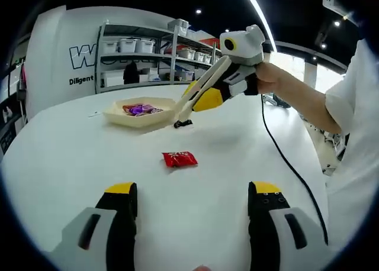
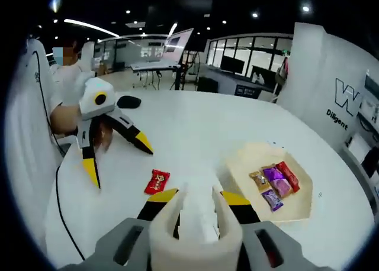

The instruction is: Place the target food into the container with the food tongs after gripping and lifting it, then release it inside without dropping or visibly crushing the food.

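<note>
The broad white round table [image 1: 71,164] carries everything. At about eleven o'clock in the left gripper view sits the shallow cream paper tray [image 1: 121,116], already holding several wrapped sweets, purple and red [image 2: 275,182]. The right gripper [image 1: 201,96] clamps a pair of pale plastic food tongs [image 2: 195,221], whose tips hang empty just beside the tray's near rim. The left gripper [image 1: 192,209] stands wide open with nothing between its jaws. The small red-wrapped sweet [image 1: 179,158] lies alone on the table at centre, apart from the tray. Judging by this, some sweets are delivered; this one seems yet to be gripped, lifted and released inside.
</note>
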Motion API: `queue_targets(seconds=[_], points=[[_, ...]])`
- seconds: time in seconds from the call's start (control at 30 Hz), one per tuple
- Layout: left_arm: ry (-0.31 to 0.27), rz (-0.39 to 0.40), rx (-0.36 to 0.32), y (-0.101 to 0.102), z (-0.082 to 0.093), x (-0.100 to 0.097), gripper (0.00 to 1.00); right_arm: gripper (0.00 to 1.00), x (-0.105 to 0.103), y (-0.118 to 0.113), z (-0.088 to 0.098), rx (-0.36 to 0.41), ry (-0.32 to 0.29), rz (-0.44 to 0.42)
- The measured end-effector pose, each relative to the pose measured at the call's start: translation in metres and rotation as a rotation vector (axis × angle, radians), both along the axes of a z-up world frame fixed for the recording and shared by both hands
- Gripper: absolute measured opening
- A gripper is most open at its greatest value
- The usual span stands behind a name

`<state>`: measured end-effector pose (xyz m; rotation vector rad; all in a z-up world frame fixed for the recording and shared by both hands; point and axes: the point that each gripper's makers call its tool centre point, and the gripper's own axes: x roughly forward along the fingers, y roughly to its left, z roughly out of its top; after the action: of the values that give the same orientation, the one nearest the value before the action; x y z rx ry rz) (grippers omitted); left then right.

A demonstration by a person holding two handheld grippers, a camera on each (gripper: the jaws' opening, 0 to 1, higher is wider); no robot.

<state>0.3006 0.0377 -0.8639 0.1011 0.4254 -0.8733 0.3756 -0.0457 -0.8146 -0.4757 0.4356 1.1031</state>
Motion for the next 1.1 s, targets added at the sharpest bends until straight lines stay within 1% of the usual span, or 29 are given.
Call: queue_targets(seconds=[0.1,0.23,0.33,0.6,0.77,0.93,0.97,1.1], points=[[0.0,0.0,0.0,-0.001,0.0,0.0,0.75,0.18,-0.01,0.006,0.001,0.024,0.008,0.005],[0.0,0.0,-0.001,-0.001,0.0,0.0,0.75,0.18,-0.02,0.013,-0.002,0.032,0.009,0.023],[0.001,-0.001,-0.003,-0.001,0.0,0.0,0.75,0.18,-0.024,0.018,-0.002,0.043,0.013,0.029],[0.001,0.0,-0.002,-0.001,-0.001,0.0,0.75,0.18,-0.037,0.028,-0.01,0.055,0.03,0.046],[-0.002,0.003,-0.007,0.0,0.001,0.0,0.74,0.18,-0.044,0.033,-0.012,0.086,0.038,0.032],[-0.001,0.0,-0.003,0.0,0.0,0.0,0.74,0.18,-0.049,0.033,-0.016,0.09,0.041,0.02],[0.0,0.0,-0.005,0.0,0.0,0.001,0.74,0.18,-0.05,0.033,-0.017,0.109,0.055,0.007],[-0.002,-0.004,-0.006,-0.002,0.001,0.001,0.74,0.19,-0.054,0.034,-0.021,0.107,0.056,-0.003]])
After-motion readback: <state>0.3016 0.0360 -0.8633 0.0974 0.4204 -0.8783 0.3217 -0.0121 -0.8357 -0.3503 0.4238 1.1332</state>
